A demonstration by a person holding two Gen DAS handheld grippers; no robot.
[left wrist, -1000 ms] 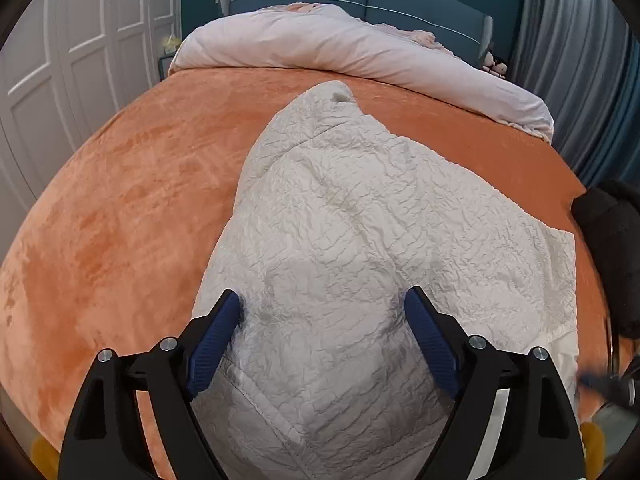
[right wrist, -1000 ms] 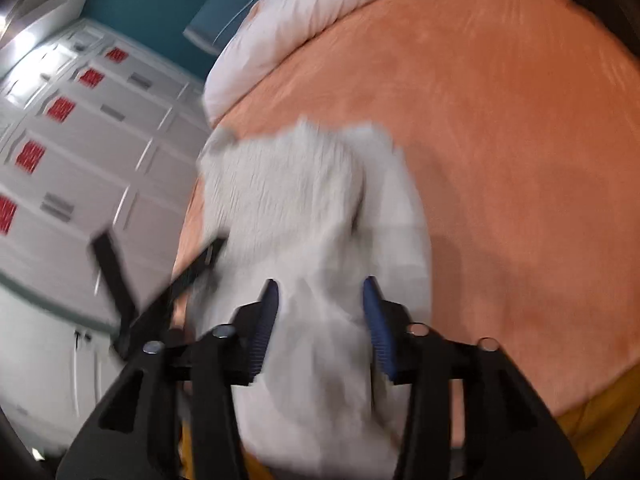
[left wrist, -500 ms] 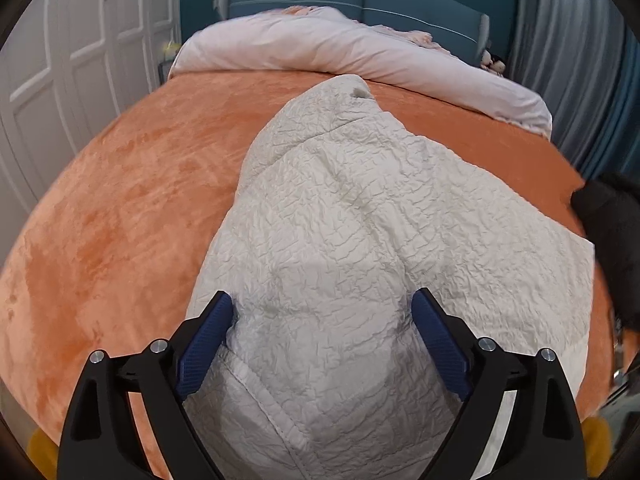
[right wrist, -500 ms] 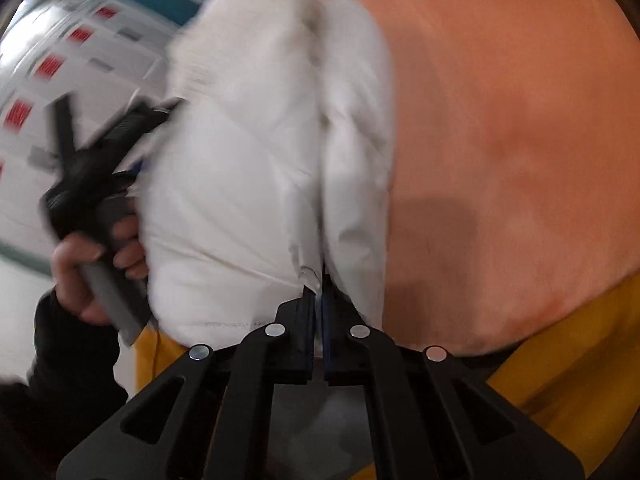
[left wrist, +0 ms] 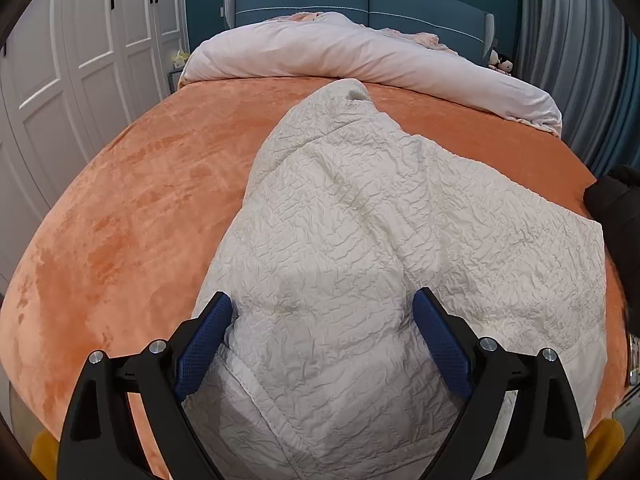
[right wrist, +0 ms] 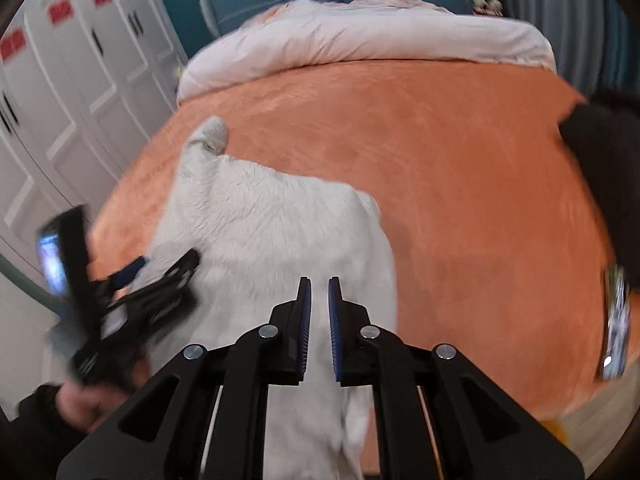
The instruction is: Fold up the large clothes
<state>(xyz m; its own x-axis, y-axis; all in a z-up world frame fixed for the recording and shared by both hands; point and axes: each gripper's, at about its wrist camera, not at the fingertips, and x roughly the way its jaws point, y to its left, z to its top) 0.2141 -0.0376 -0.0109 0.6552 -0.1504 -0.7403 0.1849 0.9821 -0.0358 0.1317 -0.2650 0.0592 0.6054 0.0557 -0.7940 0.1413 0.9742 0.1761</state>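
A large white crinkled garment (left wrist: 360, 240) lies folded lengthwise on the orange bedspread (left wrist: 140, 208), reaching toward the pillows. My left gripper (left wrist: 320, 332) is open, its blue pads on either side of the garment's near end. In the right wrist view the garment (right wrist: 272, 232) lies left of centre. My right gripper (right wrist: 319, 300) hovers over its near right part with the pads a narrow gap apart and nothing clamped between them. The left gripper (right wrist: 160, 276) shows blurred at the garment's left edge.
A pale rolled duvet (left wrist: 360, 56) lies across the head of the bed before a blue headboard (left wrist: 360, 0). White wardrobe doors (left wrist: 80, 60) stand on the left. A black garment (right wrist: 600, 168) lies at the bed's right edge, and grey curtains (left wrist: 572, 40) hang on the right.
My right gripper was shut on the garment's edge half a second ago; now its pads are slightly apart and the cloth lies flat. The left gripper stayed open and barely moved.
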